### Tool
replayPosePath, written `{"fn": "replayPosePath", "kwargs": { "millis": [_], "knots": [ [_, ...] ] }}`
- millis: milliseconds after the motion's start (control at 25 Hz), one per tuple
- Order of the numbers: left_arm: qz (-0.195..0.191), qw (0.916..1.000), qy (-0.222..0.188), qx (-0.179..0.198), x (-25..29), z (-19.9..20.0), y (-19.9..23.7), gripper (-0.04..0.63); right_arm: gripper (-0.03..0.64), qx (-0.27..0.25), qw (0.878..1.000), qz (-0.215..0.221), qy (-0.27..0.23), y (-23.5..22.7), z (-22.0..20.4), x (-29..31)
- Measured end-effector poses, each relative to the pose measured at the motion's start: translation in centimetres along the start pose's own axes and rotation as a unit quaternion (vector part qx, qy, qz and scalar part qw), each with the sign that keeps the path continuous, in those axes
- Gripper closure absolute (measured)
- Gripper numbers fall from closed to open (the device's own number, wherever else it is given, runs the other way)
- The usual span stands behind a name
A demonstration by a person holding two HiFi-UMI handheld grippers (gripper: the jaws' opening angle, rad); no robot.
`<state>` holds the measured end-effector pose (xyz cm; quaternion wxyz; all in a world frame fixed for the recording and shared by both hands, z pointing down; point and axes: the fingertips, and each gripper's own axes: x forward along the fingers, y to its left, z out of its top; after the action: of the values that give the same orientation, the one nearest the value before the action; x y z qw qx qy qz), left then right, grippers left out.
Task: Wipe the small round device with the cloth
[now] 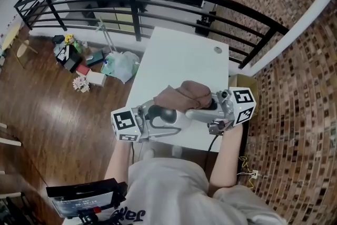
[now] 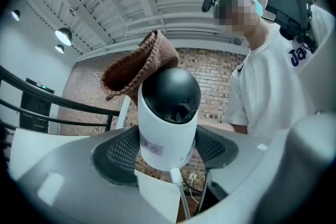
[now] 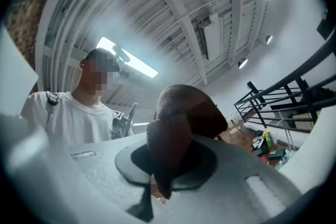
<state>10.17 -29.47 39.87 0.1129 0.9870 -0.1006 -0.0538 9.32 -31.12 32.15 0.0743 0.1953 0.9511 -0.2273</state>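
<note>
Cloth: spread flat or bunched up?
Bunched. The cloth is a crumpled wad pinched by the right gripper, its folded edge beside the round device that the left gripper holds.

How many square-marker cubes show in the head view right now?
2. One cube on the left gripper, gripping the small round device; the other cube on the right gripper, gripping the brown cloth. None seems hidden.

The small round device (image 2: 169, 131) has a white body of smooth, glossy plastic and a black shiny dome. The cloth (image 2: 134, 68) is brown, a soft knitted fabric with rough ribs. The left tongs (image 2: 167, 155) look like grey matt plastic, with dark pads (image 2: 118, 157) of fine mesh. The counter (image 1: 179, 55) is white, smooth and matt. The floor (image 1: 63, 124) is dark polished wood.
</note>
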Motion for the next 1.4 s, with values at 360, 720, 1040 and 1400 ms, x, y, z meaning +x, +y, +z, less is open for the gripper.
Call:
{"fn": "replayPosePath", "kwargs": {
  "millis": [360, 720, 1040, 1400],
  "knots": [
    [0.106, 0.9926, -0.027, -0.052, -1.3, 0.3, 4.0, 0.238, 0.592, -0.033, 0.97, -0.08, 0.228, 0.1, -6.4, 2.9],
    [-0.042, 0.9991, -0.003, 0.004, -1.8, 0.2, -1.8, 0.238, 0.591, -0.005, 0.996, -0.089, 0.032, -0.9, 0.7, -1.1],
    [-0.132, 0.9912, -0.001, 0.01, -1.9, 0.2, -5.2, 0.238, 0.591, 0.11, 0.994, 0.002, 0.02, -2.7, -3.8, 1.9],
    [-0.029, 0.9978, -0.058, -0.006, -3.3, 1.1, -1.3, 0.238, 0.591, 0.024, 0.998, 0.036, 0.053, 1.5, -1.7, 2.4]
  ]
}}
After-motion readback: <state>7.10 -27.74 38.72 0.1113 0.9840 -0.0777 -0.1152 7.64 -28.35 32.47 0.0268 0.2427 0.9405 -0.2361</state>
